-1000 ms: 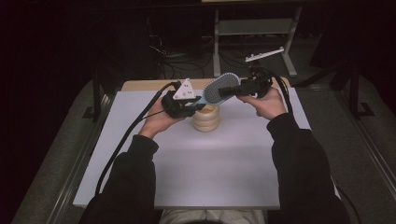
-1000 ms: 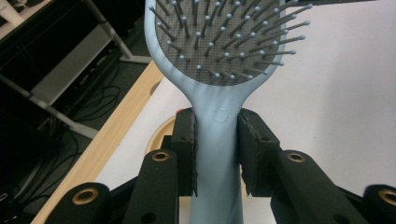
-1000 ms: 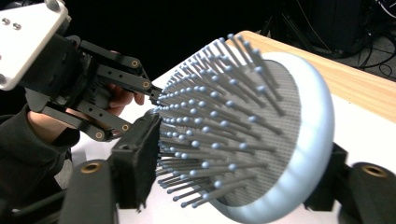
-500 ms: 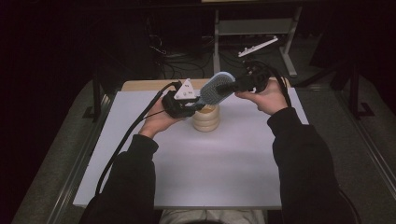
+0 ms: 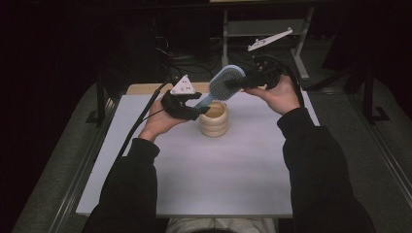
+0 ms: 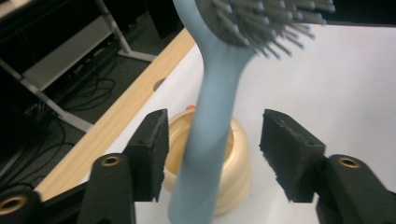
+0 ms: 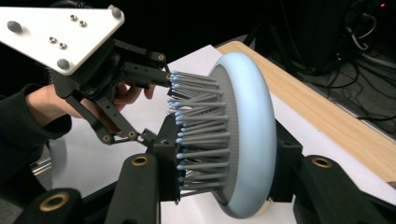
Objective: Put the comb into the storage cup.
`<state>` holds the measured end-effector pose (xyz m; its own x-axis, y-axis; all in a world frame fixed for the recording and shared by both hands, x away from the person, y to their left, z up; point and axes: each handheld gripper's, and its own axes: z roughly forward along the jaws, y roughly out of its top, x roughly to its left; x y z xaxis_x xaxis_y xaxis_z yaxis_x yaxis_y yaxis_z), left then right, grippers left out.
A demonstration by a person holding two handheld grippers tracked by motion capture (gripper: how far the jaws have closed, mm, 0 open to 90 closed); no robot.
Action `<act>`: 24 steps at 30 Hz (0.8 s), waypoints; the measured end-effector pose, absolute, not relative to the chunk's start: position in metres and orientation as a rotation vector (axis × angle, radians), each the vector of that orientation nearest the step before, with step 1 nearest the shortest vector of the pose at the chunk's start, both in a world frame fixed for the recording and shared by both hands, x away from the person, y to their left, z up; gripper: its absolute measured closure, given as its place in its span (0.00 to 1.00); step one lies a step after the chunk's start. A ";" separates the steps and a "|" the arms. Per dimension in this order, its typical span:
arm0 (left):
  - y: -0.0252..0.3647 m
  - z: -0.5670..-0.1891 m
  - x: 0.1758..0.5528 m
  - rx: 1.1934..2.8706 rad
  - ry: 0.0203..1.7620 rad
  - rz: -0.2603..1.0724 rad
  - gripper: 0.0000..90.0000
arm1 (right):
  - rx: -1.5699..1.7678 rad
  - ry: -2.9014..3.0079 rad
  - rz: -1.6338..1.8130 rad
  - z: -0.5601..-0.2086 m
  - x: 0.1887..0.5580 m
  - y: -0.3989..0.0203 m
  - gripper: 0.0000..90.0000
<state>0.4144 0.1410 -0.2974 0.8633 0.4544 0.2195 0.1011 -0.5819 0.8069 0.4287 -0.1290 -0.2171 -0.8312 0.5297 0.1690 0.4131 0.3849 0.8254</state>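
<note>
At centre top of the high view, the right gripper (image 5: 243,81) pinches the hairbrush (image 5: 224,83) head; the left gripper (image 5: 198,104) jaws, just opening, stand spread beside its handle. Lift straight, clearing the wooden cup (image 5: 214,119) on the counter (image 5: 204,179).

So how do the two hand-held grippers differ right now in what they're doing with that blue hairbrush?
The right hand-held gripper is shut on the hairbrush, clamping its bristled head; the left hand-held gripper has just been opening, its pads apart from the handle between them. The right one is raised beyond the wooden cup; the left sits lower, beside the cup. Both have black jaws and trailing cables.
</note>
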 end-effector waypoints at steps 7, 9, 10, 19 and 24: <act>0.153 -0.291 0.416 2.119 0.399 0.434 0.25 | 0.856 2.468 1.446 -0.209 0.428 -0.132 0.62; 0.158 -0.289 0.417 2.104 0.396 0.406 0.19 | 0.854 2.454 1.446 -0.206 0.427 -0.133 0.62; 0.160 -0.289 0.416 2.099 0.394 0.402 0.17 | 0.855 2.448 1.444 -0.205 0.428 -0.133 0.62; 0.179 -0.289 0.413 2.057 0.394 0.445 0.00 | 0.873 2.417 1.431 -0.195 0.429 -0.138 0.62; 0.199 -0.289 0.409 2.016 0.423 0.447 0.00 | 0.884 2.405 1.410 -0.193 0.429 -0.144 0.62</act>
